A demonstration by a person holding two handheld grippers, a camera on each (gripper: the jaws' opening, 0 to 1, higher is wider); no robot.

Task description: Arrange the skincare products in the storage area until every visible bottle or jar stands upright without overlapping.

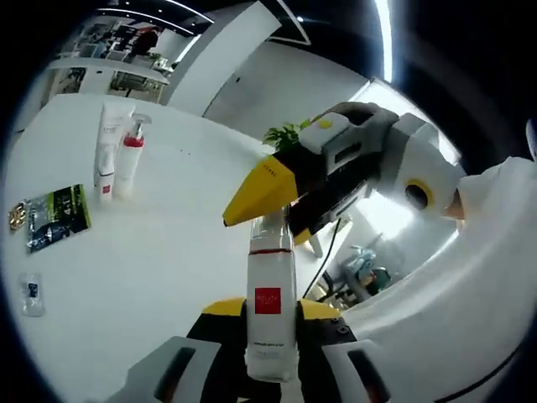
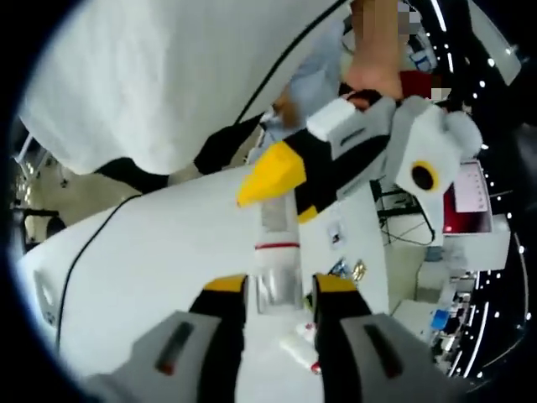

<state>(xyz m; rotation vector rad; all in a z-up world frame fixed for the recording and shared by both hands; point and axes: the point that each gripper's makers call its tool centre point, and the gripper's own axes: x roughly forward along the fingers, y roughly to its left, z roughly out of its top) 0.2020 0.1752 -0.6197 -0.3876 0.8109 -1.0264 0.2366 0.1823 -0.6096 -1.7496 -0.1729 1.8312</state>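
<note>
Left gripper view: the left hand-held gripper (image 1: 270,336) is clamped on the lower body of a white bottle (image 1: 270,315), which stands up between its two jaws. The bottle carries a small red square label with white lettering on its front, fine print below that, and a thin red ring at the shoulder — above the ring sits a clear cap. The right hand-held gripper (image 1: 281,201) comes in from the right, its yellow-tipped jaws meeting around that clear cap. Both hold the bottle in the air above the white bench (image 1: 151,252).

Far back on the bench stand a white tube (image 1: 106,151) with a red mark near its base and, just beside it, a pump bottle (image 1: 128,159) with a red collar; both are upright. Nearer the left edge lie a dark green sachet (image 1: 57,217) and a small clear packet (image 1: 32,292), flat on the surface.

In the right gripper view the same bottle (image 2: 277,252) shows from the other end — clear cap between the right hand-held gripper's (image 2: 279,298) jaws, red ring beyond it, and the left hand-held gripper (image 2: 281,189) closed on the far part. A black cable (image 2: 101,227) runs across the bench (image 2: 168,277).
</note>
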